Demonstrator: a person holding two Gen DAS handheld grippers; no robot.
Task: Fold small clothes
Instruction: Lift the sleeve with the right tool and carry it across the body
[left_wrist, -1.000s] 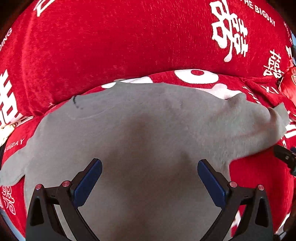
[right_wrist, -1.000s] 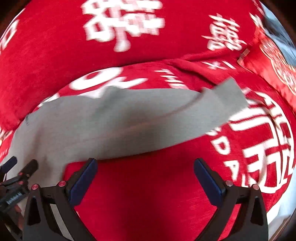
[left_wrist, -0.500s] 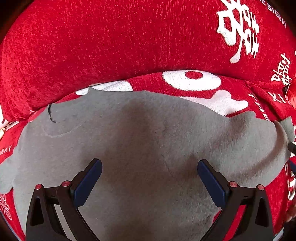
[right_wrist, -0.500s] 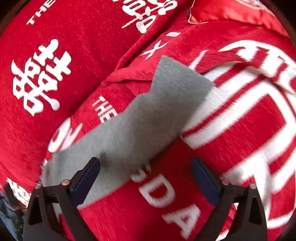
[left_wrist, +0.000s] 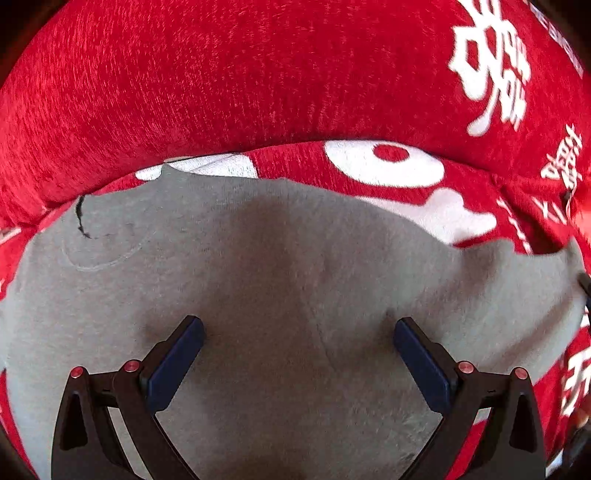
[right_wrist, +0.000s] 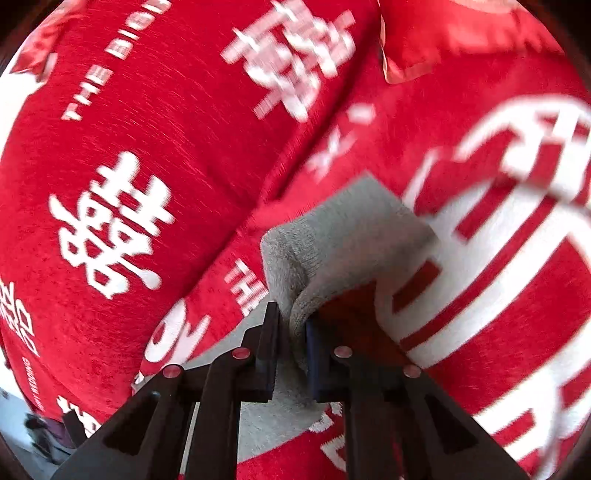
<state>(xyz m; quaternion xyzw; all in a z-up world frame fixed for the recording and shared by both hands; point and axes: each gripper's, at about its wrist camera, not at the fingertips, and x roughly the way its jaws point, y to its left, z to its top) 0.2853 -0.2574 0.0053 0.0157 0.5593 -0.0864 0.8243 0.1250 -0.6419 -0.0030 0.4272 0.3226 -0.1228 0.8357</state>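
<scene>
One grey garment (left_wrist: 280, 280), two grippers: left (left_wrist: 297, 341), right (right_wrist: 291, 332); one red cover (left_wrist: 221, 85).

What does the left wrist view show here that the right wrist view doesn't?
Left wrist only: the grey garment's broad body spread flat, a black mark near its far left edge, and the left tongs open above it. Right wrist only: the right tongs shut on a bunched sleeve end. Both: the grey garment lying on the red sofa cover with white characters.
</scene>
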